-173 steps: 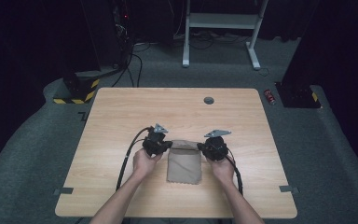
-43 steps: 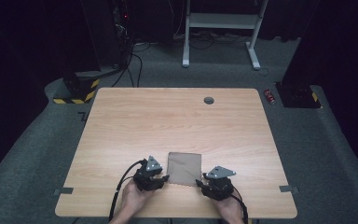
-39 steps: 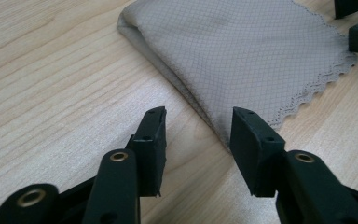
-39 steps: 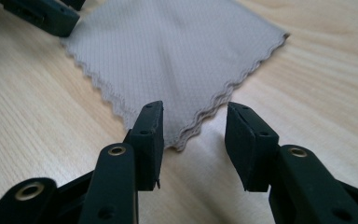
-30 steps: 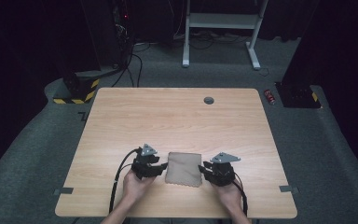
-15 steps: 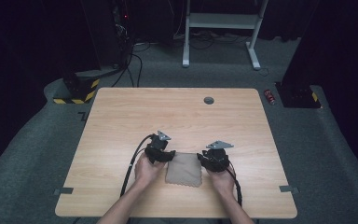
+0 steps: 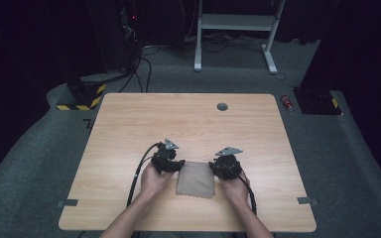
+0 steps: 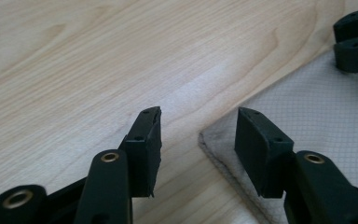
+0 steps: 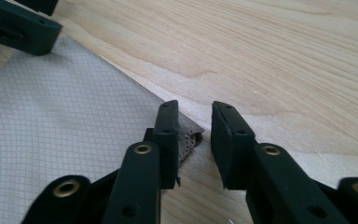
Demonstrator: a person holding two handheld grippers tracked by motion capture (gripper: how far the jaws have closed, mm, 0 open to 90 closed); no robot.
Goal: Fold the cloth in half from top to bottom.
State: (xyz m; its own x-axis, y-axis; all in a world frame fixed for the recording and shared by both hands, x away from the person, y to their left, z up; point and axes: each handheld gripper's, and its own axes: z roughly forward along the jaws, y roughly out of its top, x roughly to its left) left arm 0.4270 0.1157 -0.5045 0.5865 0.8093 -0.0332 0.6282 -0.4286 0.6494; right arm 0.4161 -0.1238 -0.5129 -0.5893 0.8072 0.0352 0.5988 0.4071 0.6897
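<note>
two forearms, yours, come in from the near edge of the wooden table (image 7: 129,129), each hand holding a black two-jaw gripper. between them lies a folded beige cloth (image 7: 195,178), flat on the table, close to the near edge and about midway across it.

your left gripper (image 8: 198,126) sits at the cloth's far left corner. its jaws stand apart with a clear gap. in the left gripper view, one jaw is over bare wood and the other over the cloth, with the corner's edge lying in the gap between them. nothing is pinched.

your right gripper (image 9: 193,123) sits at the cloth's far right corner. its jaws are narrower and have just been closing. in the right gripper view, the corner tip pokes into the gap beside one jaw, slightly lifted off the wood. the pads do not press on it from both sides, so the cloth is not gripped.

each gripper view also shows the other gripper's dark jaws at the cloth's opposite far corner.

farther off, a small dark round grommet (image 7: 222,106) sits near the table's far edge. beyond the table lies grey carpet, with a white metal stand (image 7: 233,22) and a yellow-and-black striped block (image 7: 82,96) on the floor.
</note>
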